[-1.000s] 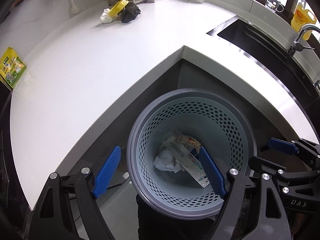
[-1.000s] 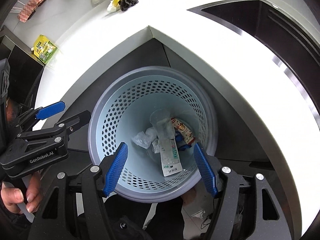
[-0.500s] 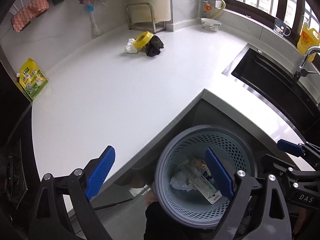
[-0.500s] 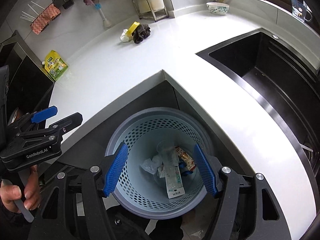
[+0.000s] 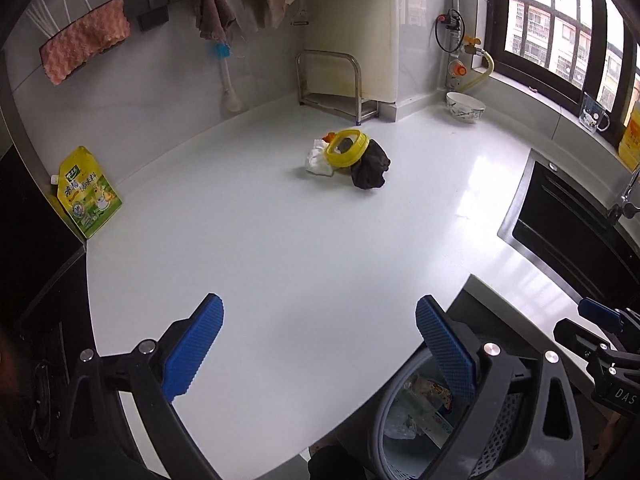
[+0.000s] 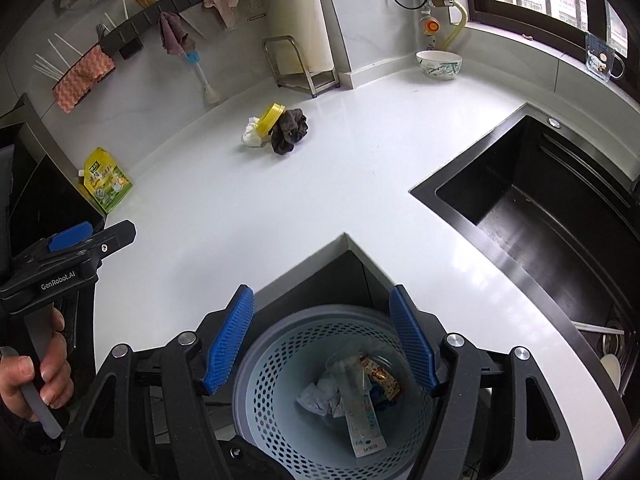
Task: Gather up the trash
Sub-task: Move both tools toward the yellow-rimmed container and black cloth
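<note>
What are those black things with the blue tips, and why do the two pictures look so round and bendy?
Those are grabbing tools. A person holds one in each hand, and each has two blue-padded fingers that squeeze together. A tiny wide-eyed camera sits on each tool, which makes the pictures bend.

One picture looks out from the left gripper. Its jaws have just been opening wide, with nothing between them. The other looks out from the right gripper, also open and empty. In that picture you can see the person's hand holding the left tool.

Below is a bin full of holes, with wrappers and crumpled paper already inside. On the white counter lie a yellow ring, a dark rag, white paper and a yellow-green pouch. A bowl sits near the window, and a dark sink is at the right.
</note>
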### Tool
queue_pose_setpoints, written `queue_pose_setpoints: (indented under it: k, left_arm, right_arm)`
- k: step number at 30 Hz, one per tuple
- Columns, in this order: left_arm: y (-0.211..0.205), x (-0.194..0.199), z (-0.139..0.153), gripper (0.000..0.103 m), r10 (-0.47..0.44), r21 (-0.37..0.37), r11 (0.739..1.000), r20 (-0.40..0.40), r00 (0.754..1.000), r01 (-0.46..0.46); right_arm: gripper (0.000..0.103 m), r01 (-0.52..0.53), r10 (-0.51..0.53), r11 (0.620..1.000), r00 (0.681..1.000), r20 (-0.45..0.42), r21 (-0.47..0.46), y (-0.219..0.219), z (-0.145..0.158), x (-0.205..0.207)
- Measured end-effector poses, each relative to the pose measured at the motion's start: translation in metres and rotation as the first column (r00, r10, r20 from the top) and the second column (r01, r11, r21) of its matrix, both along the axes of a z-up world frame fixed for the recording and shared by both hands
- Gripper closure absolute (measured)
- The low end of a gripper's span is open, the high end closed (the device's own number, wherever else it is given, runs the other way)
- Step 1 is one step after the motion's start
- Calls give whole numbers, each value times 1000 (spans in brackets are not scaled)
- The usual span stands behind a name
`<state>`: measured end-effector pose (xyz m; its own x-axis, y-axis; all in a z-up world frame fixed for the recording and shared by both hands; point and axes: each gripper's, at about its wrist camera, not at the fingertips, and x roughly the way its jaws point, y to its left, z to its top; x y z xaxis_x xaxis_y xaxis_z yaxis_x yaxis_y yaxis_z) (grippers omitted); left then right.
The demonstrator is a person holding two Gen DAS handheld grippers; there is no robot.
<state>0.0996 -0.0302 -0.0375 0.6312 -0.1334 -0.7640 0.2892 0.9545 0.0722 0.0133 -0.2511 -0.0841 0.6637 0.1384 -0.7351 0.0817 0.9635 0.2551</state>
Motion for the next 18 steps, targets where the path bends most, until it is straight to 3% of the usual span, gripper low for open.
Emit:
queue_pose_setpoints:
  k: [9, 18]
  left_arm:
    - [19, 71, 2, 7, -25, 31, 999, 57, 998, 23]
    - [35, 149, -9, 7, -22, 21, 1000, 66, 998, 21]
  right_arm:
    - [35, 40, -38, 999, 998, 51, -33, 20, 9, 73]
    - [35, -15, 27, 986, 997, 69, -169, 47, 6, 173]
